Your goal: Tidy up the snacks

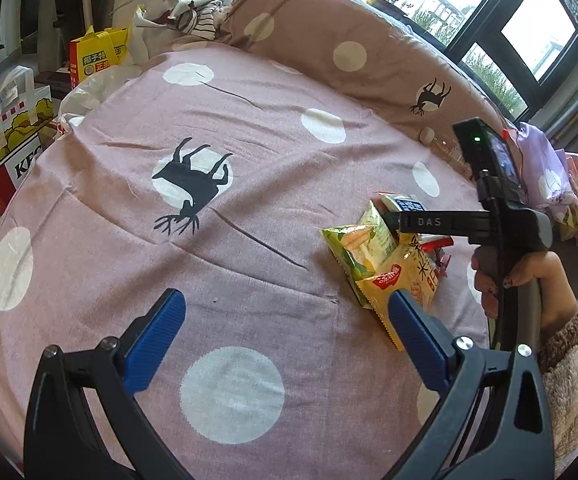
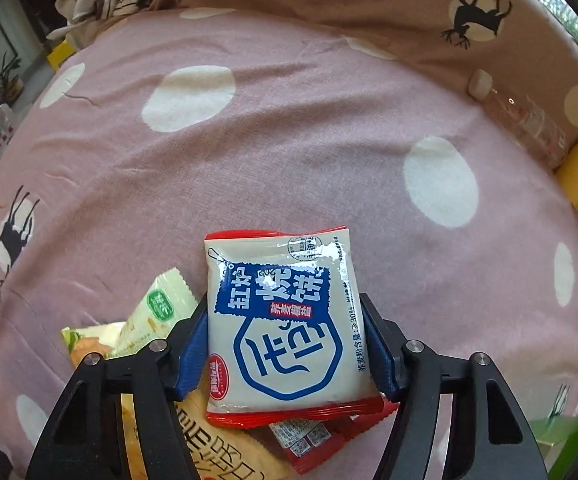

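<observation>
A white-and-blue packet (image 2: 285,320) w/ red edges is clamped between the blue pads of the right gripper (image 2: 285,344), atop the snack pile (image 1: 385,256) on the pink spotted bedsheet (image 1: 249,208). A yellow packet (image 2: 209,452) and a green packet (image 2: 157,316) lie underneath. The left gripper (image 1: 285,320) is held wide apart, nothing between, just left of the pile.

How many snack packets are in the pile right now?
4 visible: white-blue packet between the right gripper pads, green packet left, yellow packet and red packet beneath. More may be hidden.
</observation>
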`<state>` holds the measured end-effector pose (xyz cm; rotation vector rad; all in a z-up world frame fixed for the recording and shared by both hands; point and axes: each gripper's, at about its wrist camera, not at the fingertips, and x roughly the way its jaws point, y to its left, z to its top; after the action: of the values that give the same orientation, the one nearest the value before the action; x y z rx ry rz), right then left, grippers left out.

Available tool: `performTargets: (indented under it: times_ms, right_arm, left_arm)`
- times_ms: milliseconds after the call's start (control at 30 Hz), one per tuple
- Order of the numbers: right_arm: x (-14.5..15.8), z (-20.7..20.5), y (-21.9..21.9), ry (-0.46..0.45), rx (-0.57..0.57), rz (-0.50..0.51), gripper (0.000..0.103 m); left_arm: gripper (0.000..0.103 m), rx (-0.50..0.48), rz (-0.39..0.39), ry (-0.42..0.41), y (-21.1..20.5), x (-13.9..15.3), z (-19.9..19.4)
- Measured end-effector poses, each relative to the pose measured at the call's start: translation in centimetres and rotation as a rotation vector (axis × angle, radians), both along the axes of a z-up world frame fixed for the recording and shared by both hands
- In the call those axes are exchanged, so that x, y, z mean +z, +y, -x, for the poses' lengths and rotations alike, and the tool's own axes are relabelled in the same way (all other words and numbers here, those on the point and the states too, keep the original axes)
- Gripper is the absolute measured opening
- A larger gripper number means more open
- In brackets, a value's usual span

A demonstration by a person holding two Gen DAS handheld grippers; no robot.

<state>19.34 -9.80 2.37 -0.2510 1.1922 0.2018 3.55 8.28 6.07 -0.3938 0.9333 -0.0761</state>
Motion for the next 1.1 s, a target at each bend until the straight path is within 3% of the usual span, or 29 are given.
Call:
performTargets:
  times_ms: [167, 367, 467, 533, 600, 700, 833, 967, 1100]
  right_arm:
    - [2.4, 3.2, -0.9, -0.061, -0.047, -0.066, 0.067]
    - [5.3, 10.4, -2.0, -0.137, -0.109, -0.212, 0.067]
    - [4.8, 14.2, -2.8, -0.150, -0.173, -0.279, 0.067]
    - [4.0, 15.1, -2.6, -0.126, -0.188, -0.213, 0.067]
    - [3.3, 15.8, -3.1, -0.115, -0.211, -0.235, 0.067]
    - [1.2, 17.3, -3.8, -0.046, -0.227, -0.341, 0.067]
    - [-0.8, 17.3, -3.4, 0.035, -0.222, -0.316, 0.067]
    - [-0.1, 17.6, -4.4, 0.016, -0.235, -0.375, 0.075]
    - [1.3, 18.7, -6.6, -0.049, -0.275, -0.466, 0.077]
  left_arm:
    - [0.102, -0.012, -0.004, -0.007, -0.4, 0.1, 0.2]
    - [0.102, -0.024, -0.018, -0.008, -1.0, 0.1, 0.4]
    - [0.102, -0.038, -0.031, -0.011, -1.4, 0.0, 0.4]
    - [0.102, -0.031, -0.043, 0.000, -1.6, -0.3, 0.4]
    - [0.102, -0.039, -0.058, 0.007, -1.9, -0.5, 0.4]
    - [0.102, -0.050, -0.068, 0.001, -2.5, -0.4, 0.6]
    - [0.102, -0.080, -0.083, 0.006, -3.5, -0.6, 0.9]
    - [0.101, -0.102, -0.087, 0.013, -4.4, -0.7, 1.3]
    - [0.096, -0.165, -0.033, 0.032, -5.6, -0.8, 1.8]
